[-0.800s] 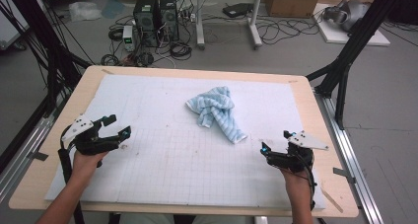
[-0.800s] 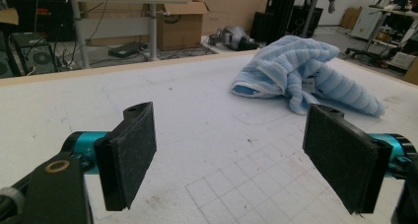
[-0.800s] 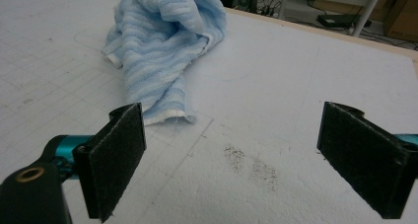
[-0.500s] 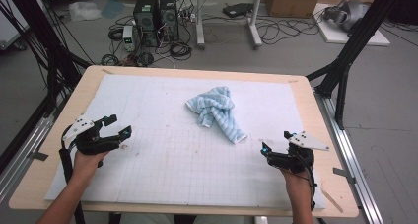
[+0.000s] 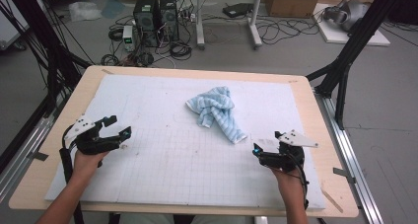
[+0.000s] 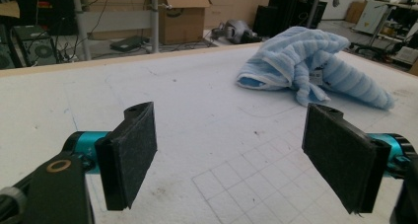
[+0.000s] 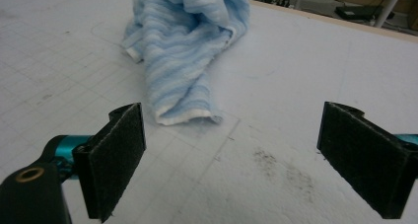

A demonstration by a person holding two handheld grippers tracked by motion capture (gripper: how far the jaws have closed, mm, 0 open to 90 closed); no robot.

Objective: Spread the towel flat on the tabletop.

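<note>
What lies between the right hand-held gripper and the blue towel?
Nothing but bare white mat: the right hand-held gripper stands open just short of the blue towel, clearest in the right gripper view.

A wooden table (image 5: 309, 116) with a pale, rounded-cornered top carries 1 large white mat (image 5: 162, 160), which covers nearly the whole surface and leaves a bare wood border on all 4 sides. Faint grid lines mark the mat, clearest in its near half, and a few dark smudges speckle it, including a grey patch in the right gripper view (image 7: 281, 167). 1 crumpled light blue striped towel (image 5: 217, 111) lies directly on the mat, a little right of centre and toward the far edge, bunched at its far end with a narrower tail (image 7: 182, 103) stretching toward the near right.
</note>
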